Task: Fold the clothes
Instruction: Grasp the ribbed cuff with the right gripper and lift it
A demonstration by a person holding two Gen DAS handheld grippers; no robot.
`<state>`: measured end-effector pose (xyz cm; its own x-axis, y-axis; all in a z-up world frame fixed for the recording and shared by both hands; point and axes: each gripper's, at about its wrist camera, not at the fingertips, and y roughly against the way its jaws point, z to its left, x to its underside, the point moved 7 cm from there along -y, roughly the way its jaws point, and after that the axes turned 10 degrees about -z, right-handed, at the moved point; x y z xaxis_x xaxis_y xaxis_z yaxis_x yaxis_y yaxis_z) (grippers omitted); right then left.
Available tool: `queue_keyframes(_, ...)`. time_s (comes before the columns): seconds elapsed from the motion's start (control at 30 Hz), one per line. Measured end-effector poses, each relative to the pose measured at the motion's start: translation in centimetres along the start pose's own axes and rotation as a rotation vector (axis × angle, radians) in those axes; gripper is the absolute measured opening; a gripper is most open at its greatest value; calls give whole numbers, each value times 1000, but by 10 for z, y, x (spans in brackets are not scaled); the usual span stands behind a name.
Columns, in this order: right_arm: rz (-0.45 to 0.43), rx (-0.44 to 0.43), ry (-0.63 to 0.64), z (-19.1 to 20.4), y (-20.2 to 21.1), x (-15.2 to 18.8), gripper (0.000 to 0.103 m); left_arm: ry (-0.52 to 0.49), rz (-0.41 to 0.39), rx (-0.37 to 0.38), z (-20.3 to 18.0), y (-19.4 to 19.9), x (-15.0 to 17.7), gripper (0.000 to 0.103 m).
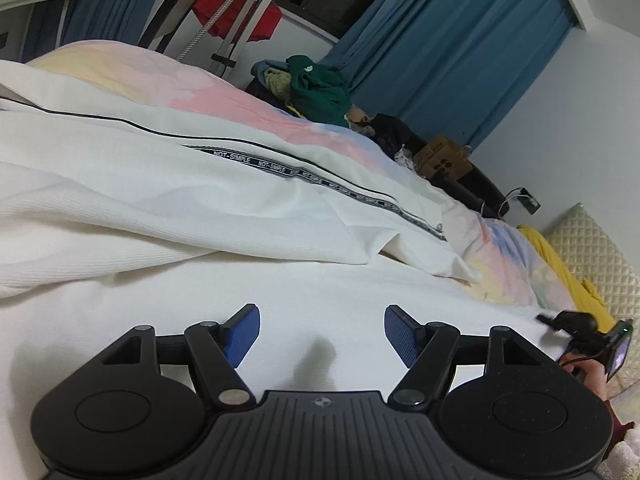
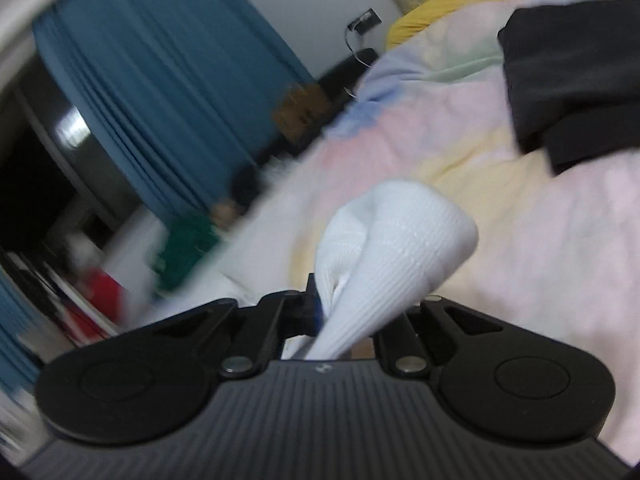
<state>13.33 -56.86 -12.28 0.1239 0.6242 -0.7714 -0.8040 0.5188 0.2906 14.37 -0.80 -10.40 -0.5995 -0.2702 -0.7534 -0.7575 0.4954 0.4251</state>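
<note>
A white ribbed garment (image 1: 168, 208) with a black lettered stripe (image 1: 320, 178) lies spread on the pastel bedspread (image 1: 224, 96). My left gripper (image 1: 322, 334) is open and empty, its blue pads (image 1: 242, 334) just above the white cloth. My right gripper (image 2: 344, 304) is shut on a bunched fold of the white ribbed garment (image 2: 400, 236) and holds it above the bedspread (image 2: 500, 208). The right gripper (image 1: 552, 322) also shows at the right edge of the left wrist view. The right wrist view is blurred.
A folded black garment (image 2: 572, 68) lies on the bed. A yellow cloth (image 1: 560, 272) and a quilted pillow (image 1: 592, 264) lie at the bed's head. A pile of green and dark clothes (image 1: 320, 92), a cardboard box (image 1: 442, 158) and blue curtains (image 1: 452, 52) stand beyond the bed.
</note>
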Motion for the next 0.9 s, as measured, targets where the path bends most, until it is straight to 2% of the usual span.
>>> queue_keyframes(0.07,83,81,16,-10,-16,16,11,6,-4,-22,3,1,-2,71)
queue_keyframes(0.17,217,169,-108,-50,-28,38,13,26,-9,-69,11,5,-7,72)
queue_keyframes(0.3,258,168,-245,-79,-28,48,16,42,-32,-163,29,30,-20,75)
queue_keyframes(0.4,265,186,-223,-74,-29,48,25,67,-74,-226,46,63,-38,79)
queue_keyframes(0.43,266,195,-199,-69,-26,49,31,90,-91,-255,55,76,-45,83)
queue_keyframes(0.5,269,196,-148,-68,-11,51,43,157,-123,-305,75,104,-56,85)
queue_keyframes(0.57,272,186,-99,-53,-2,50,61,239,-145,-345,99,133,-65,86)
queue_keyframes(0.63,277,168,-78,-50,11,48,67,315,-158,-371,124,163,-70,86)
queue_keyframes(0.77,326,135,-109,-45,25,47,67,473,-177,-440,179,223,-68,86)
queue_keyframes(0.9,332,165,-187,-60,38,45,66,664,-188,-498,235,264,-50,86)
